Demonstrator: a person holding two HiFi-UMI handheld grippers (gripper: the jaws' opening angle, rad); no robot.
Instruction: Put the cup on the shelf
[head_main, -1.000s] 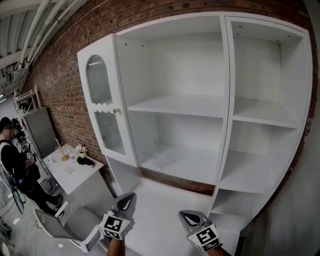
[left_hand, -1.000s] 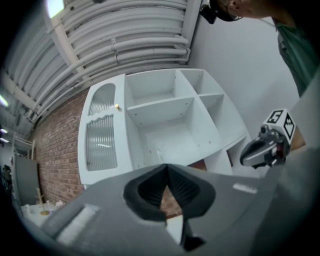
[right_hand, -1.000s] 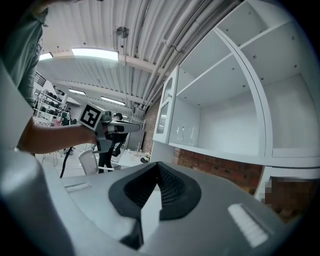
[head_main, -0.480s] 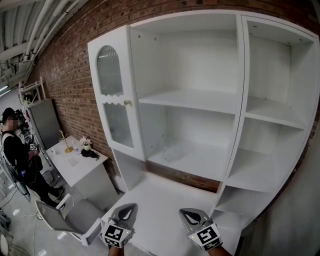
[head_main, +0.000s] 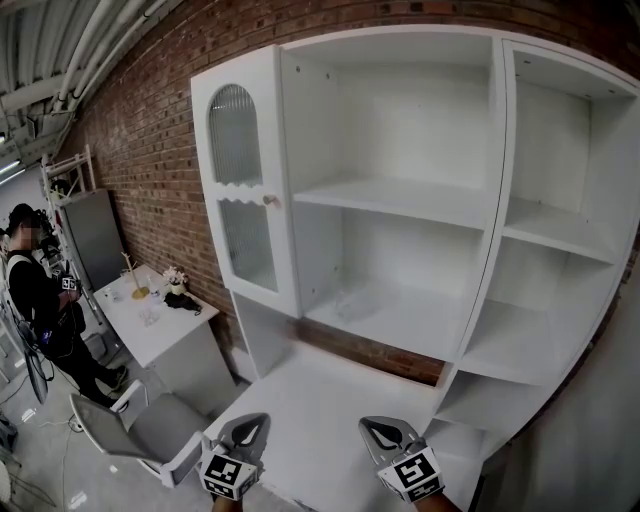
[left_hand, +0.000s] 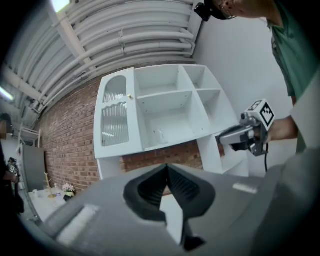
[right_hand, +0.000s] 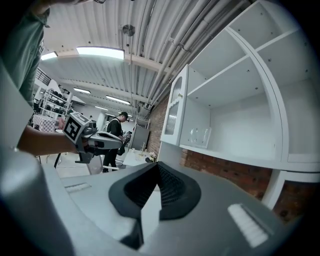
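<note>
- Left gripper (head_main: 245, 430) and right gripper (head_main: 386, 432): ribbed black jaws pressed together, nothing between them.
- Clear glass cup (head_main: 343, 301) stands on the smooth white shelf (head_main: 420, 325), against a rough brick wall (head_main: 130, 150).

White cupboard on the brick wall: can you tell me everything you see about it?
The white cupboard stands against a red brick wall. Its left side has a door with ribbed glass, an arched top and a small round knob. The middle and right sections are open shelves, mostly bare. Something clear, probably glasses, sits on the lower middle shelf.
</note>
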